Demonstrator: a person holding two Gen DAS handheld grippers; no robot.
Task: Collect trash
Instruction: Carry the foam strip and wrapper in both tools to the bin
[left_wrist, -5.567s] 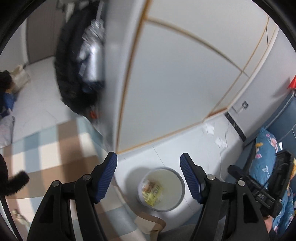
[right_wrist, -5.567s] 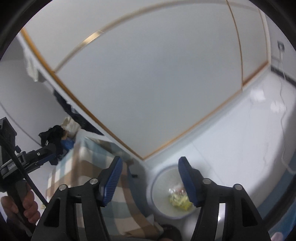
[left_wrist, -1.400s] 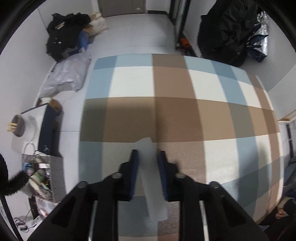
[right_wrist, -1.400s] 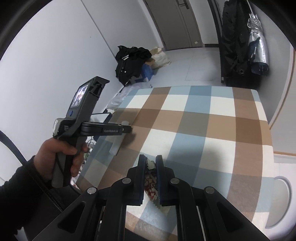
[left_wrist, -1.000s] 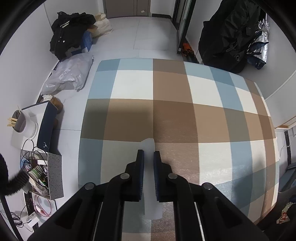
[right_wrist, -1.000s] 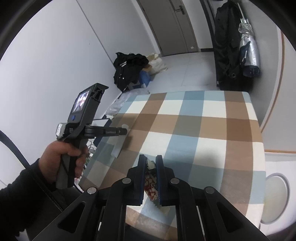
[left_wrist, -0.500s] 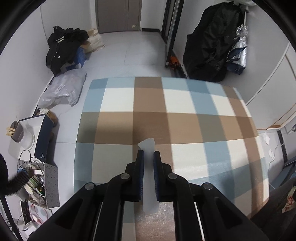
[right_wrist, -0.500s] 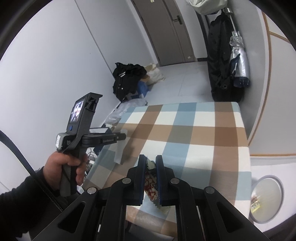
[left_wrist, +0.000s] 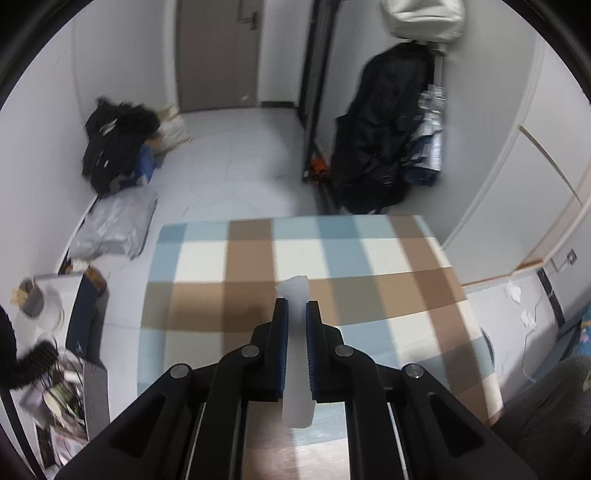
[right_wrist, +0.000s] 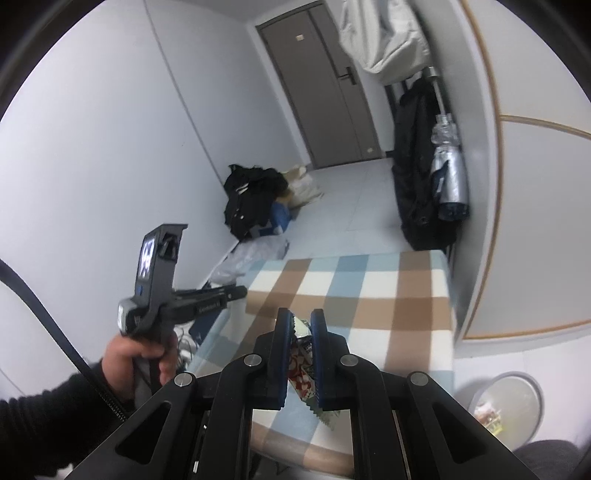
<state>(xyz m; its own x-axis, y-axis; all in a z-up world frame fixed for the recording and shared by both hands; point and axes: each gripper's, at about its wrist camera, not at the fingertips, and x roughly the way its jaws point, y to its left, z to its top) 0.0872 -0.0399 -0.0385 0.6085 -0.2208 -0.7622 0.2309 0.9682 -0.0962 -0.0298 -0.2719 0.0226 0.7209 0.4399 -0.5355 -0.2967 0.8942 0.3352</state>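
Trash is already in both of our tongs, so the relation that matters now is where the bin lies from each. Our left gripper is clamped on a pale, translucent strip whose long axis runs along the fingers, from twelve o'clock to six o'clock in the left wrist view, with one end poking out past the tips and the other hanging back below the pads. Our right gripper is clamped on a printed snack wrapper, red and white with a serrated edge, which trails down toward six o'clock between the blue pads.

Outward from the tongs, both pieces hang above the checked tabletop, clear of it as far as we can judge. The left hand and its tool sit at about nine o'clock from our right tongs.

The bin, a pale round tub on the floor with some yellowish litter already inside, lies at about four o'clock from our right tongs, past the table's near right corner. In the left wrist view only a sliver of a round rim shows at three o'clock, beyond the table's right edge. We judge the right gripper the nearer one, so the coming carry swings rightward and down for both.
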